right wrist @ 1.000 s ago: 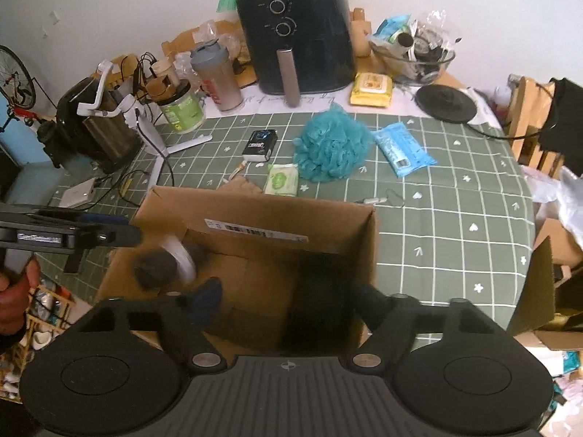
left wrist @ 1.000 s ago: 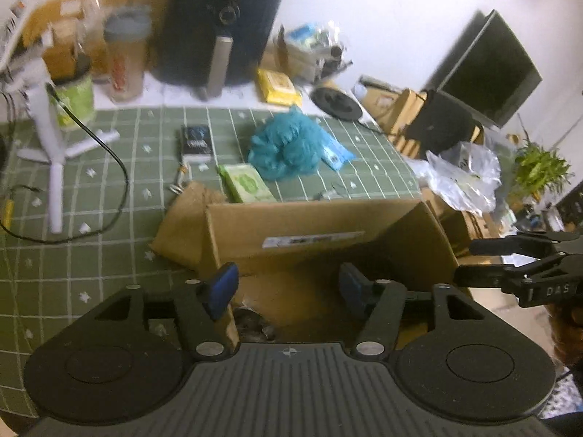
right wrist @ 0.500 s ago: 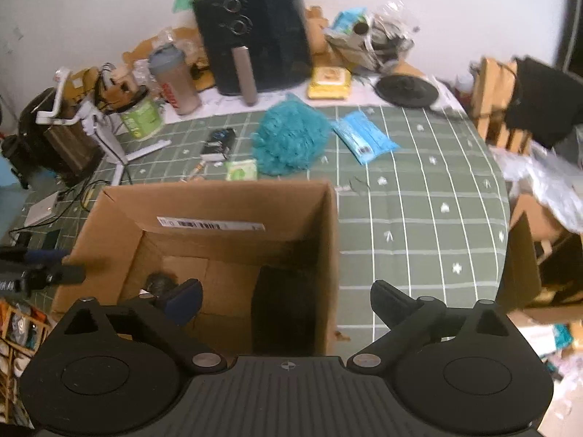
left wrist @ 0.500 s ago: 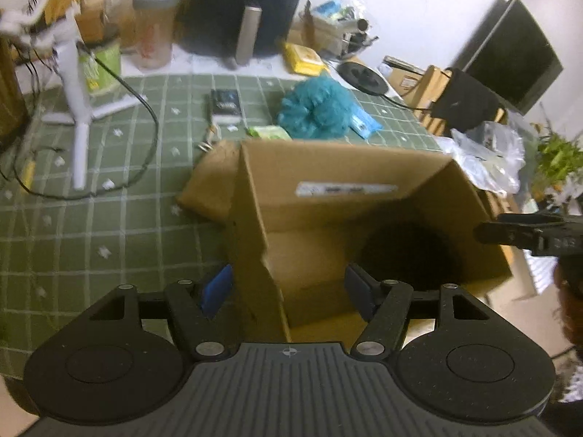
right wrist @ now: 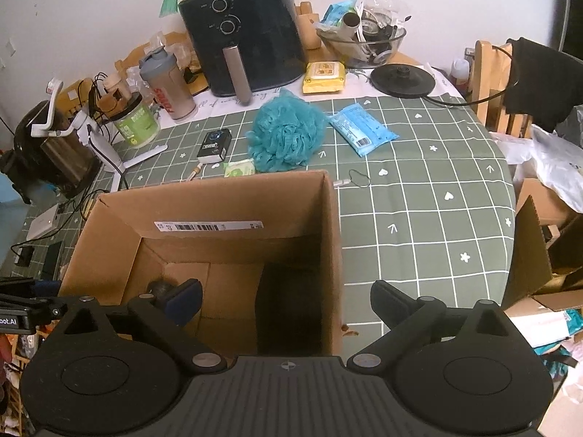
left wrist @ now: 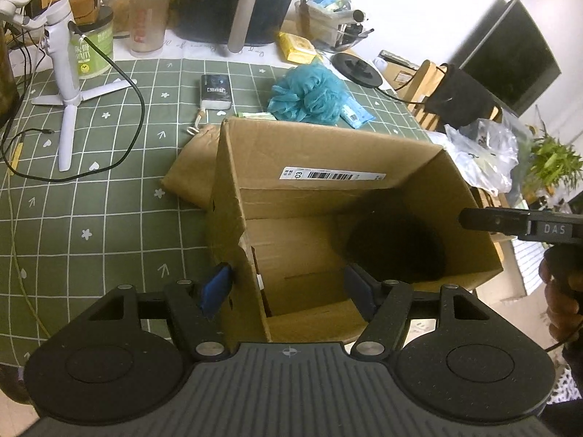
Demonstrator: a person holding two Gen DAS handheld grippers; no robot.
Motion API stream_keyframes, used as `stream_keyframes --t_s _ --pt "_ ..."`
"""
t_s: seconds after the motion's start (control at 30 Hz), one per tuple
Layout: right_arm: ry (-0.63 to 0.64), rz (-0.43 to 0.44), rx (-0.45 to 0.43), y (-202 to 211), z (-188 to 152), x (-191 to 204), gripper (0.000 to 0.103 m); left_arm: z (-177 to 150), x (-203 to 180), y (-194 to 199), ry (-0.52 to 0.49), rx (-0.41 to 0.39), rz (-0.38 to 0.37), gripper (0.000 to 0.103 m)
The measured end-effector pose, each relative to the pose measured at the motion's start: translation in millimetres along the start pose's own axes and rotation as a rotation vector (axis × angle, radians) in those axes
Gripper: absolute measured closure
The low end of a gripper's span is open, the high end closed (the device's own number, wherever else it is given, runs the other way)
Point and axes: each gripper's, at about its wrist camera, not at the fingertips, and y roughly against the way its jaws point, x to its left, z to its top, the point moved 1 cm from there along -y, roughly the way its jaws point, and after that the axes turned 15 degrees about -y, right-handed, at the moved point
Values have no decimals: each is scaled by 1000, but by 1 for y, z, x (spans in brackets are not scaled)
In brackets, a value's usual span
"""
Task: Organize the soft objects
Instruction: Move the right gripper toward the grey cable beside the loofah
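An open cardboard box [left wrist: 328, 182] [right wrist: 204, 211] stands on the green checked tablecloth. A dark soft object [left wrist: 395, 249] [right wrist: 288, 309] lies inside it, and a small grey item [right wrist: 160, 287] sits in its near left corner. A teal bath pouf [left wrist: 309, 93] [right wrist: 286, 133] lies on the table beyond the box. My left gripper [left wrist: 288, 287] is open and empty above the box's left wall. My right gripper [right wrist: 288, 298] is open and empty above the box's right wall. The right gripper's side [left wrist: 521, 224] shows at the left wrist view's right edge.
Beyond the box lie a blue wipes pack [right wrist: 362, 129], a green packet [right wrist: 238, 167], a small black box [right wrist: 215, 145] and a yellow pack [right wrist: 324, 76]. A black air fryer [right wrist: 244, 32], shaker bottle [right wrist: 169, 85], green jar [right wrist: 136, 122] and white tripod [left wrist: 67, 83] stand behind.
Both grippers have pulled back and risen from the box. The left gripper's item is gone from its fingers; a small item now lies in the box's corner.
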Motion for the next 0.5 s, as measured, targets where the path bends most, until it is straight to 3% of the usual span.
stream_keyframes --t_s 0.23,0.5 --pt "4 7 -17 2 13 -7 4 2 4 -2 36 9 -3 34" --pt "16 18 -40 0 35 -19 0 10 16 1 98 -21 61 34"
